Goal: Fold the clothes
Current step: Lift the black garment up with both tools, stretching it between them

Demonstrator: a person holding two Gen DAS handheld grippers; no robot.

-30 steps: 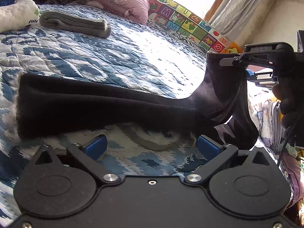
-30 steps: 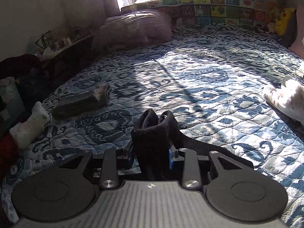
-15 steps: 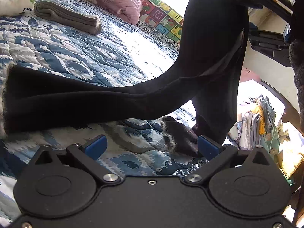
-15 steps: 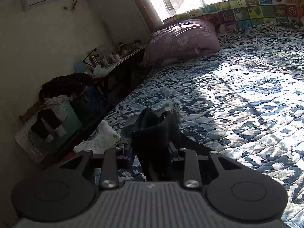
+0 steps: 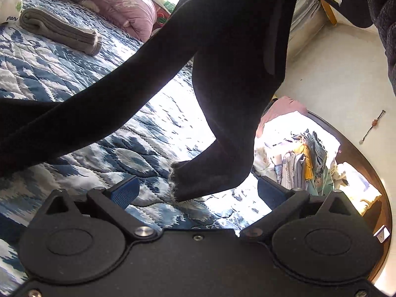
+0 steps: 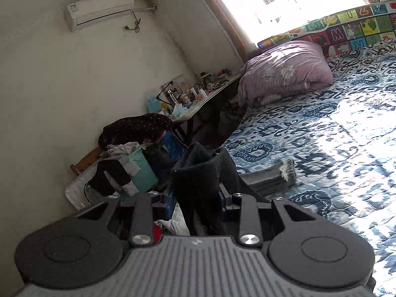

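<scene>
A pair of black leggings [image 5: 227, 57] hangs from the top right of the left wrist view, lifted high over the blue patterned quilt [image 5: 61, 64]. One leg stretches down to the left edge; the other droops, its fuzzy-lined cuff [image 5: 178, 185] touching the quilt between my left gripper's blue pads. My left gripper [image 5: 195, 189] stands open just above the quilt with nothing pinched. My right gripper [image 6: 196, 198] is shut on the bunched black waistband [image 6: 200, 165] and held up in the air; its body also shows at the top right of the left wrist view.
A folded grey garment [image 5: 61, 31] [image 6: 269, 177] and a pink pillow [image 6: 284, 70] lie on the quilt. A white folded item [image 5: 8, 0] sits far left. Piled clothes [image 5: 304, 158] fill the bed's right end. A cluttered desk [image 6: 195, 99] and laundry heap [image 6: 133, 128] stand beside the bed.
My right gripper has risen steadily, drawing the leggings up off the quilt so both legs now hang. The loose cuff slid in between the left gripper's pads. The left gripper stayed open.
</scene>
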